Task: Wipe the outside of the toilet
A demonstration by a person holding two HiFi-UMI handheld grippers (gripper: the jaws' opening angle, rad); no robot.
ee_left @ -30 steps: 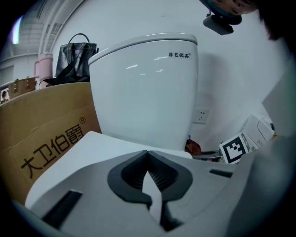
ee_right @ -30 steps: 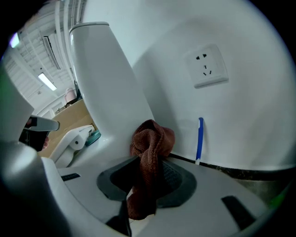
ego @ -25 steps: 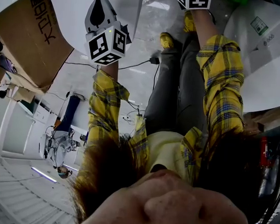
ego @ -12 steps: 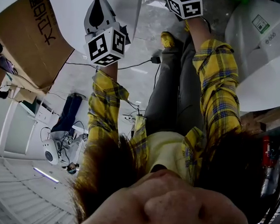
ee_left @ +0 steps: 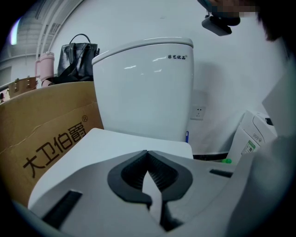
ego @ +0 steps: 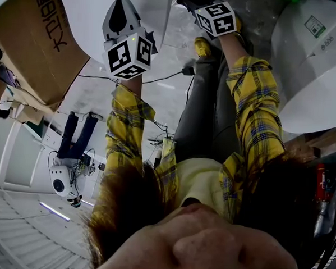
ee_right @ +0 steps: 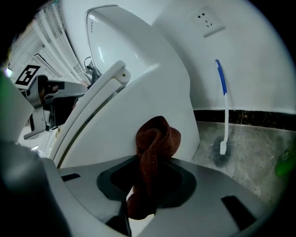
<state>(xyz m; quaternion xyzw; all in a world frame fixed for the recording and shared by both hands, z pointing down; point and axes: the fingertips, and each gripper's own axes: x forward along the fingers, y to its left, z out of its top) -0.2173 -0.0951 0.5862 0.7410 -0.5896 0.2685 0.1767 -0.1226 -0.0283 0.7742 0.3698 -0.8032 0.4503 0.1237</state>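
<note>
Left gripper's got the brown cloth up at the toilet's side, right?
No: the right gripper holds the brown cloth at the toilet's side, as the right gripper view shows. The left gripper is shut with nothing in it.

Cardboard box (ee_left: 51, 134) left of toilet (ee_left: 143, 88)

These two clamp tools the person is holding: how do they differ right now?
The right gripper pinches a reddish-brown cloth; the left gripper holds nothing, its jaws meeting tip to tip. The right gripper points at the curved side of the toilet, while the left gripper looks over the lid toward the tank. Both are shut, and both have the same grey body with dark pads.
</note>
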